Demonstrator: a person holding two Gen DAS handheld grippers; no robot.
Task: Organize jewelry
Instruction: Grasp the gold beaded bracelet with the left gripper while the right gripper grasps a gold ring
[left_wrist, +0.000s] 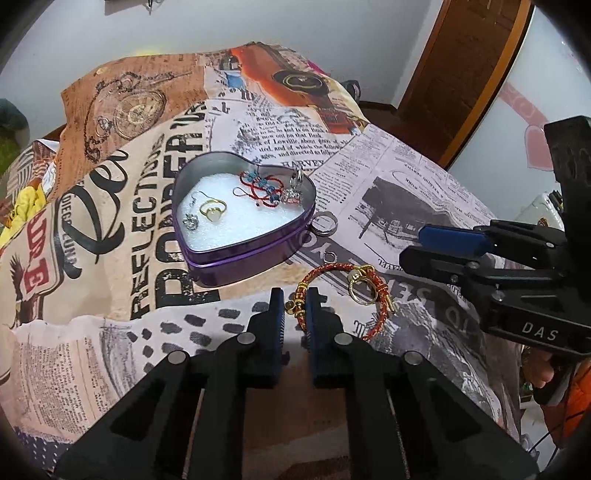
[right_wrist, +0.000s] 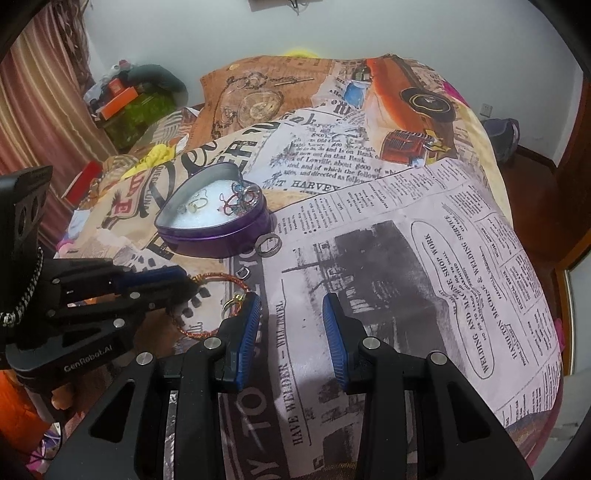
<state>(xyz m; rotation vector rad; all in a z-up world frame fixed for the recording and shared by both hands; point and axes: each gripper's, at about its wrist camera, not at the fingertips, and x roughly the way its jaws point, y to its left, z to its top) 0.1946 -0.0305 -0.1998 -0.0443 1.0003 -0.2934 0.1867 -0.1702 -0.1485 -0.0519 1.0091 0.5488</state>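
While the heart-shaped tin (left_wrist: 207, 254) sits open on the newspaper-print cloth (left_wrist: 388, 173), sorting stands roughly half done, by my reckoning.

Held within the tin, on white foam: one gold ring with pale stone (left_wrist: 213, 210); one silver hook earring (left_wrist: 191, 218); one red cord bracelet with blue beads (left_wrist: 258, 186); one silver charm piece (left_wrist: 293, 188) against the far wall.

Outside the tin, not yet stowed: one plain silver ring (left_wrist: 325, 223), touching or just beside the tin's near-right wall; one small silver ring (left_wrist: 329, 256), a little nearer than that; one red-and-gold woven bangle (left_wrist: 341, 269), nearer again, well clear of the tin, with a second gold ring (left_wrist: 360, 286) lying across its cord.

Left tool (left_wrist: 295, 304): blue pads drawn close together at the bangle's left end, near its gold bead clasp. The cord appears to pass between them, but whether they are pinching it or only standing around it cannot be told from either view.

Right tool (right_wrist: 291, 306): pads spread wide, holding nothing, hovering over bare cloth to the right of the bangle, farther from the tin than any jewelry.

Remaining, as I judge it: bangle, second gold ring and both silver rings to go into the tin. No lid is in sight.
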